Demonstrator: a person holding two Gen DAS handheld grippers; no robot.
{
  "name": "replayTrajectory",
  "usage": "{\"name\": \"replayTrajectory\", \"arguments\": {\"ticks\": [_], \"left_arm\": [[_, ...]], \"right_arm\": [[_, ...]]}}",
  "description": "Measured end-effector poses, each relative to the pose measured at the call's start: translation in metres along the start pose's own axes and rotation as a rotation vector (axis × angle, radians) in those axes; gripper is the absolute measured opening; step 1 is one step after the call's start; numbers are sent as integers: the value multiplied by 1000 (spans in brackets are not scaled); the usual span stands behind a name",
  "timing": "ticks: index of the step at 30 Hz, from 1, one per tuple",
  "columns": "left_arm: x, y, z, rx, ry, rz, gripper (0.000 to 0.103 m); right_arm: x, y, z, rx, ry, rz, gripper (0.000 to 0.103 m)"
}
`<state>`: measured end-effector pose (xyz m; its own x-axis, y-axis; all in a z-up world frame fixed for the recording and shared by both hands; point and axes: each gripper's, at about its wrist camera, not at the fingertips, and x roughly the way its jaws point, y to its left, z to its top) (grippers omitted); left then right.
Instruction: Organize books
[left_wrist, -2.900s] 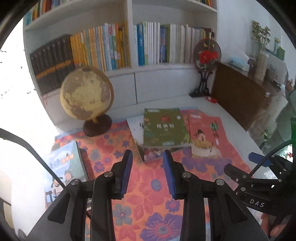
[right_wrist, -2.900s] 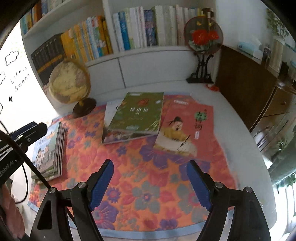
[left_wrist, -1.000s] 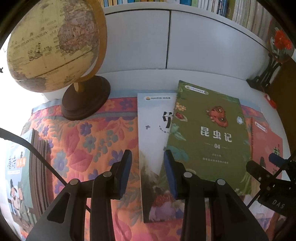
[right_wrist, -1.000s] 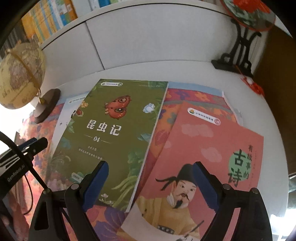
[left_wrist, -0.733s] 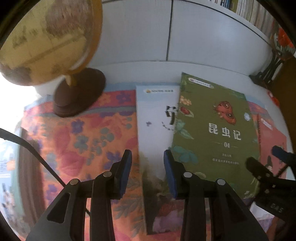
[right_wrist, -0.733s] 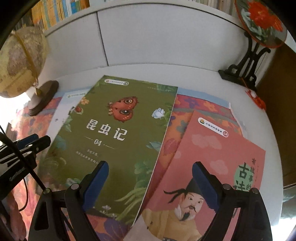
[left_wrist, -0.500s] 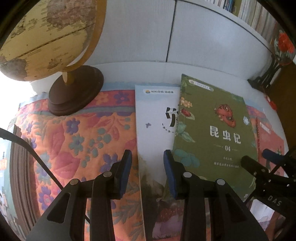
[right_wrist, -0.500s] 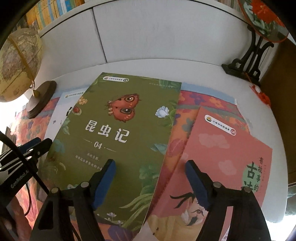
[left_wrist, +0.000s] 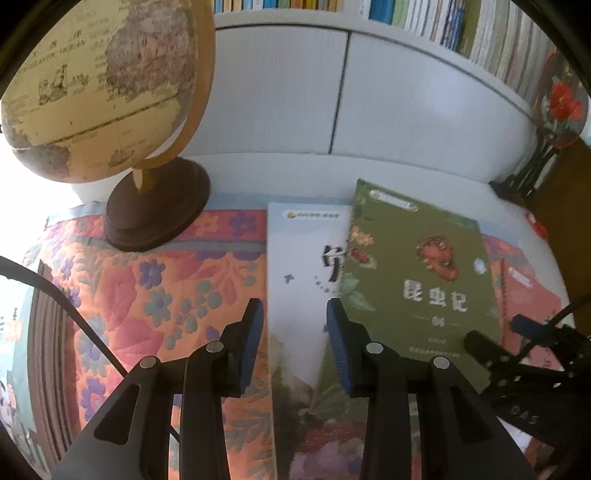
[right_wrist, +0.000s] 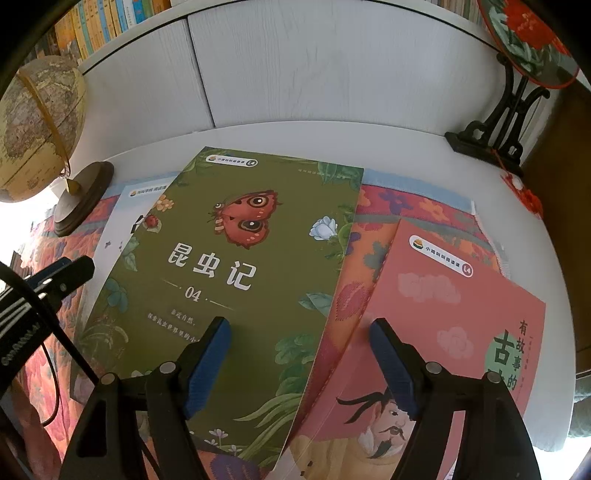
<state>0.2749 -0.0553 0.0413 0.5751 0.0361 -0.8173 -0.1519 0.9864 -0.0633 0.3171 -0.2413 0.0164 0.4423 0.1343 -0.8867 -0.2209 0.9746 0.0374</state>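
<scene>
Right wrist view: right gripper (right_wrist: 297, 345) spread, pinching nothing, over the green book's (right_wrist: 236, 266) right edge.
Left gripper (left_wrist: 293, 339) has a narrow gap, empty, over the white book (left_wrist: 303, 266), which the green book overlaps. A pink book (right_wrist: 450, 317) lies just right, all on a floral cloth (left_wrist: 147, 295) on the white surface (right_wrist: 406, 147); a globe (left_wrist: 99, 85) stands left.

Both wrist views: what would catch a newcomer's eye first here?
The green book with a red moth on its cover lies on the flowered cloth, overlapping a white book. A pink book lies to its right, and an antique-style globe stands at the back left.
</scene>
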Motion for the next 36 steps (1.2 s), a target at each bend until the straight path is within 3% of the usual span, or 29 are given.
{"name": "replayTrajectory", "arguments": {"ticks": [6,11,14,17,23,29,33,36], "left_arm": [[20,-9,-2,24,98,-185,33],[22,-15,0,49,96,-191,33],[20,-16,-3,25,118,-225,33],[15,-15,-11,37,136,-243,33],[-12,-7,-52,-17,196,-308,33],[-44,-14,-108,21,256,-283,33],[-56,-4,-127,-30,244,-201,33],[-53,-3,-128,-57,241,-198,34]], "right_arm": [[-3,-3,-5,-9,-19,18,74],[-7,-3,-9,-36,-32,64,68],[-11,4,-13,-74,-24,109,58],[-14,8,-19,-91,-17,81,58],[-34,2,-49,-80,27,139,58],[-59,9,-109,-145,86,124,58],[-68,0,-127,-122,118,95,58],[-68,-7,-130,-66,117,104,61]]}}
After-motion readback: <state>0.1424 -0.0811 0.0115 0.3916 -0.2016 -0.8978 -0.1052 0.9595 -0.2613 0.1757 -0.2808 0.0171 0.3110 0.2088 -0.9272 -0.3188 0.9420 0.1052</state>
